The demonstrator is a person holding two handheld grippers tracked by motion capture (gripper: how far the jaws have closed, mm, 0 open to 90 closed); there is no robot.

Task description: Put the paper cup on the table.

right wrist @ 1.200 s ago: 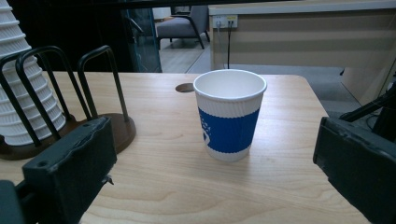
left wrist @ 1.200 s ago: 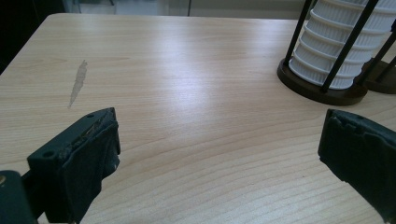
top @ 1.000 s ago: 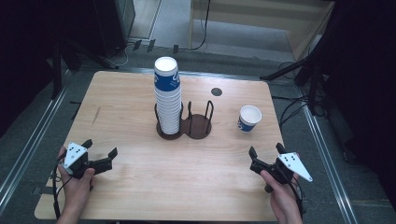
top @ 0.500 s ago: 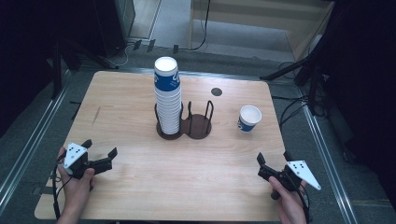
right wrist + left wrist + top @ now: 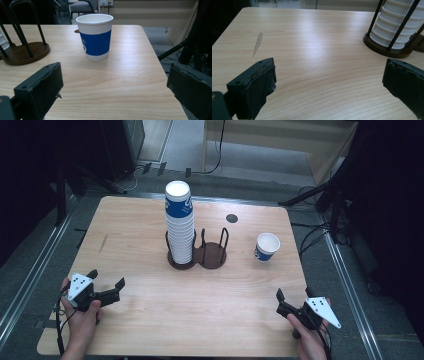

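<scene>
While your hands rest at the near edge of the wooden surface [image 5: 150, 320], both tools sit wide apart from each other and from the cups. Your left gripper [image 5: 106, 280] lies at the near left corner with its jaws spread wide and nothing between them; in the left gripper view the gap between the jaws [image 5: 329, 82] shows bare wood, with the stack's holder base off to the upper right. Your right gripper [image 5: 292, 301] lies at the near right corner, jaws likewise spread wide and empty, pointing toward the single paper cup [image 5: 267, 246].

That single paper cup stands upright on the right half of the surface, well apart from your right gripper and to the right of the dark two-bay cup holder [image 5: 197, 256]. In the right gripper view the cup [image 5: 95, 36] sits beyond the open jaws, white with a blue band, mouth up.

A tall stack of paper cups [image 5: 179, 222] rises from the left bay of the holder, standing straight between its black rods. The right bay [image 5: 214, 255] holds nothing. A small dark round spot [image 5: 231, 218] marks the wood behind the holder.
</scene>
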